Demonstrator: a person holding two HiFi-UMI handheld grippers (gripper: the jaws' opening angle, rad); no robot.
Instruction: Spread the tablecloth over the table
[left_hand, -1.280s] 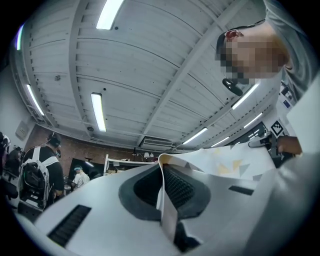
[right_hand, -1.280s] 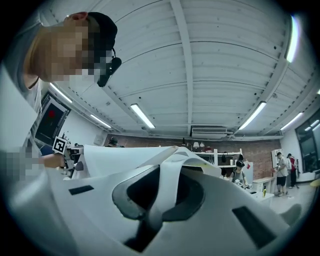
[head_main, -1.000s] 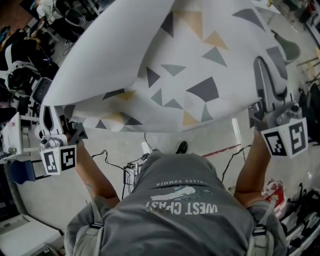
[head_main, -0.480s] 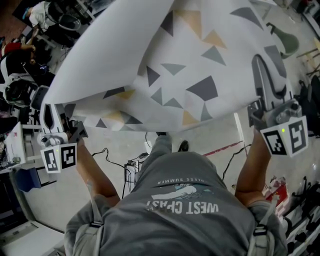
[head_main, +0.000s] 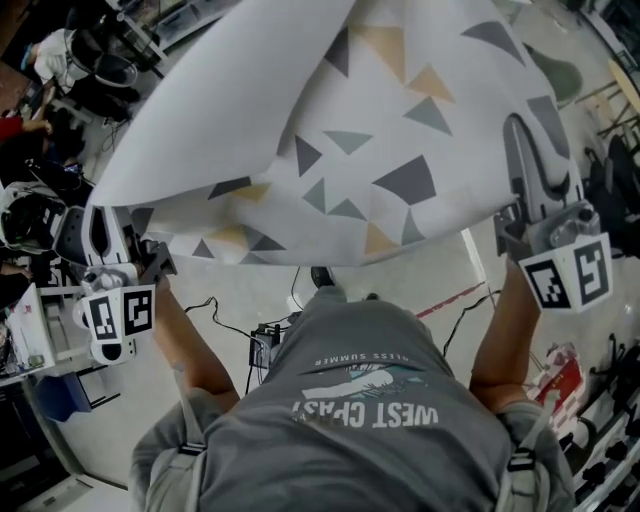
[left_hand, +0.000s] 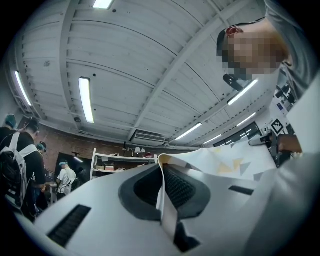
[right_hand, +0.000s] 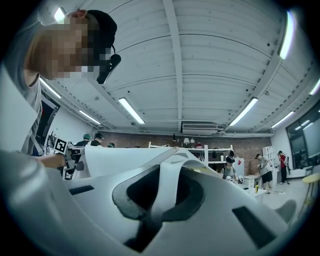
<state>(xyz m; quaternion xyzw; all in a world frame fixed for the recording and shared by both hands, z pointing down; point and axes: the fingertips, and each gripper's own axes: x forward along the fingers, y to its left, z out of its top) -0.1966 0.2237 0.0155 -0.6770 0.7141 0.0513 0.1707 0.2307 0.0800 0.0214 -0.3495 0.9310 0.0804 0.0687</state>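
Tablecloth (head_main: 330, 150) spans crosswise between left gripper (head_main: 97, 228) and right gripper (head_main: 525, 135), both clenched on its near edge, cloth extending ahead.

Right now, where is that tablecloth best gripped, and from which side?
By its near edge, towards each end, coming from the person's side. The tablecloth is thin and limp; the left tongs and right tongs, shut on it far apart, hold it spread.
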